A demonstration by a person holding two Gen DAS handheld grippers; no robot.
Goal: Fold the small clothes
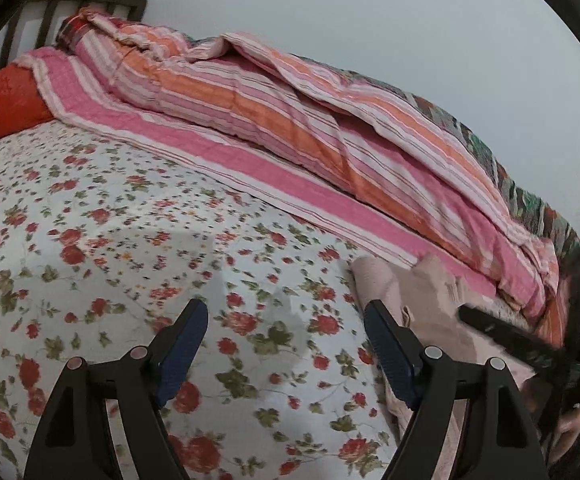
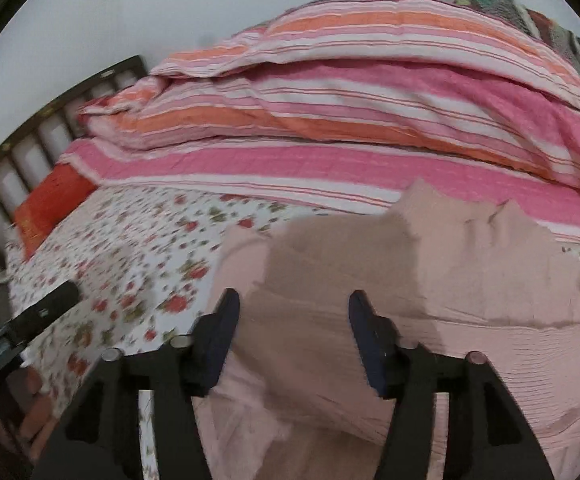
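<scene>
A pale pink garment (image 2: 490, 280) lies crumpled on the floral bed sheet (image 2: 129, 240), in front of the striped quilt. My right gripper (image 2: 294, 296) hovers over its left part, open, with cloth below the fingers but nothing pinched. In the left wrist view the same garment (image 1: 418, 288) sits at the right. My left gripper (image 1: 285, 306) stands open over the bare floral sheet (image 1: 109, 240), just left of the garment and holding nothing. A blurred black finger (image 1: 490, 328) of the right gripper shows at the right edge there.
A pink and orange striped quilt (image 1: 290, 120) is heaped along the far side of the bed by the wall. A red pillow (image 1: 1, 100) lies by the dark slatted headboard (image 1: 89, 0). The floral sheet spreads wide to the left of the garment.
</scene>
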